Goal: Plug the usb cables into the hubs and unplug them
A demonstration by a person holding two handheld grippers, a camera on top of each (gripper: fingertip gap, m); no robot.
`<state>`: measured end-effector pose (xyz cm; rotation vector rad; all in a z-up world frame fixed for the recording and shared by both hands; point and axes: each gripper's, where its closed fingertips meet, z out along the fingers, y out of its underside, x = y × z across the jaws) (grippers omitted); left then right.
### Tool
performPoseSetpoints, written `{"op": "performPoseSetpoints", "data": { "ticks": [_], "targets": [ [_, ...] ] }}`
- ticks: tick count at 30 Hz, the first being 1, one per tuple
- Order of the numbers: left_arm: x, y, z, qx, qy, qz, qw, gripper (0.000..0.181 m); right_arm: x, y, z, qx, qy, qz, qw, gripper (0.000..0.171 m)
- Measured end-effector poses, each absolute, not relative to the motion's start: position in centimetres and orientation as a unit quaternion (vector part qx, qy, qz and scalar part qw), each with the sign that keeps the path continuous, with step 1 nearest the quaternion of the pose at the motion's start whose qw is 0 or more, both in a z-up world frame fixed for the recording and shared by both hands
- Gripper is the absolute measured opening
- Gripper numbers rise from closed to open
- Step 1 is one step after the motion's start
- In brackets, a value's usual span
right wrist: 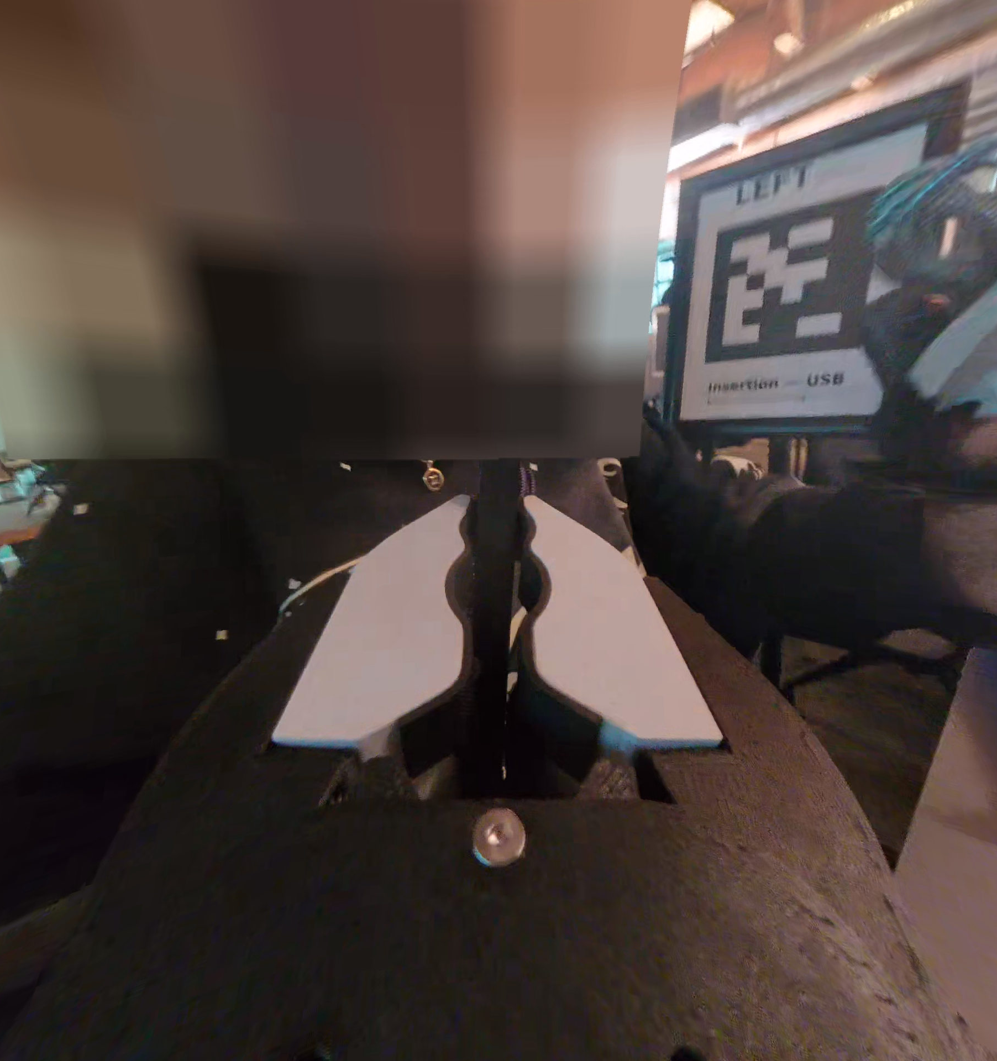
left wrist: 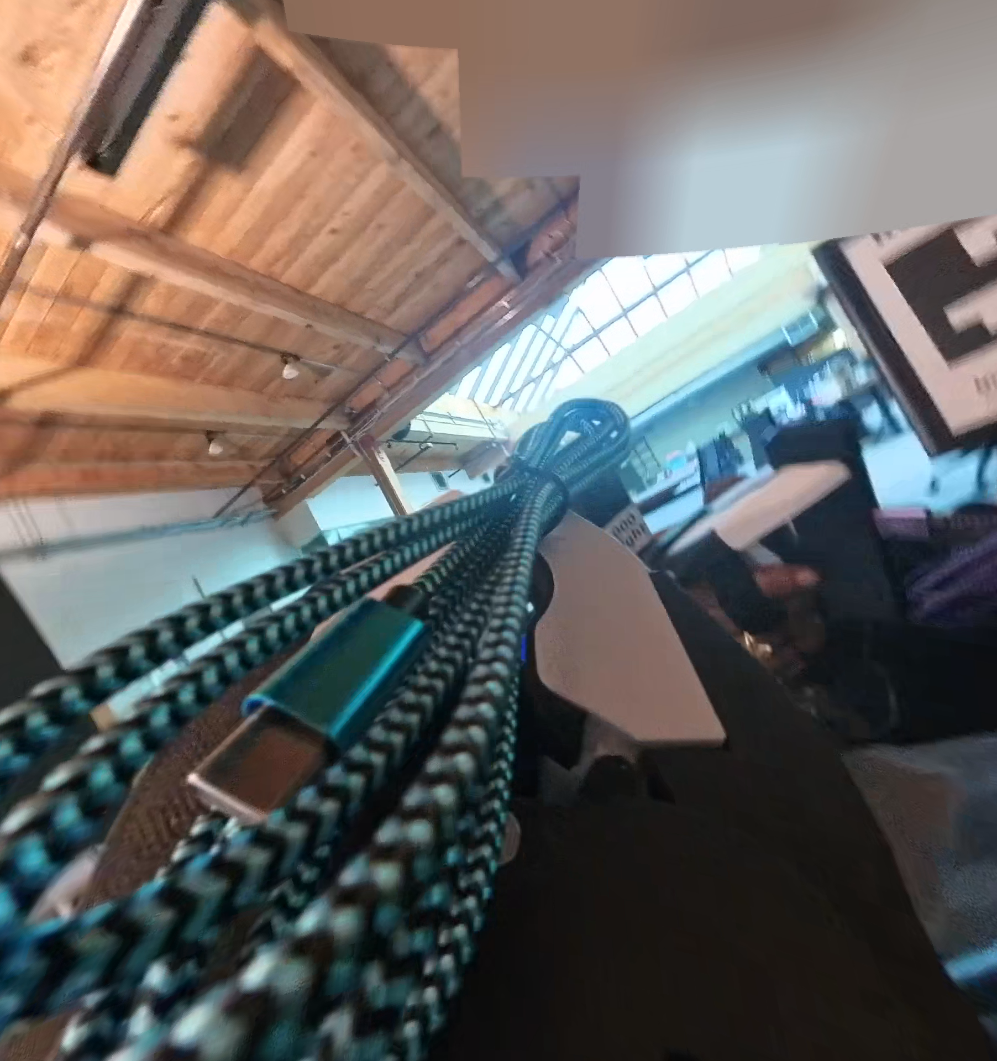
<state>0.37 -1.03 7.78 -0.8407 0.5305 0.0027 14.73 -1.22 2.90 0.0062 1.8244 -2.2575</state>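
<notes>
A bundle of blue-and-black braided USB cables (left wrist: pixel 404 580) lies along my left gripper (left wrist: pixel 542 511), tied in a knot past the fingertips. A blue metal plug (left wrist: pixel 335 683) rests on top of it. The white right finger (left wrist: pixel 611 631) presses against the bundle, and the cables hide the other finger. The gripper is tilted up towards the ceiling. My right gripper (right wrist: pixel 496 502) is shut on a thin black strip (right wrist: pixel 493 603) that stands upright between its white fingers (right wrist: pixel 387 637). I cannot tell what the strip is. The left gripper and its cables (right wrist: pixel 932 229) show blurred at the far right.
A black-framed board with a black-and-white marker (right wrist: pixel 783 287) stands close on the right; it also shows in the left wrist view (left wrist: pixel 973 321). A dark sleeve (right wrist: pixel 800 534) reaches across below it. A dark surface (right wrist: pixel 111 603) lies below the right gripper. Wooden ceiling beams (left wrist: pixel 197 258) are overhead. The left gripper's tips are roughly 15 centimetres from the right gripper's.
</notes>
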Motion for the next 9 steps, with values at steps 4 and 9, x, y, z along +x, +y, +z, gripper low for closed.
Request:
{"op": "performPoseSetpoints", "data": {
  "ticks": [4, 9],
  "targets": [
    [7.0, -2.2, 6.1, -0.356, 0.428, 0.118, 0.822, 0.014, 13.8, -1.6, 2.0, 0.04, 0.647, -0.754, 0.11, 0.011],
    [11.2, -2.4, 2.7, -0.362, 0.554, 0.144, 0.735, 0.066, 11.1, -0.5, 0.4, 0.122, 0.68, -0.722, 0.04, 0.01]
  ]
}}
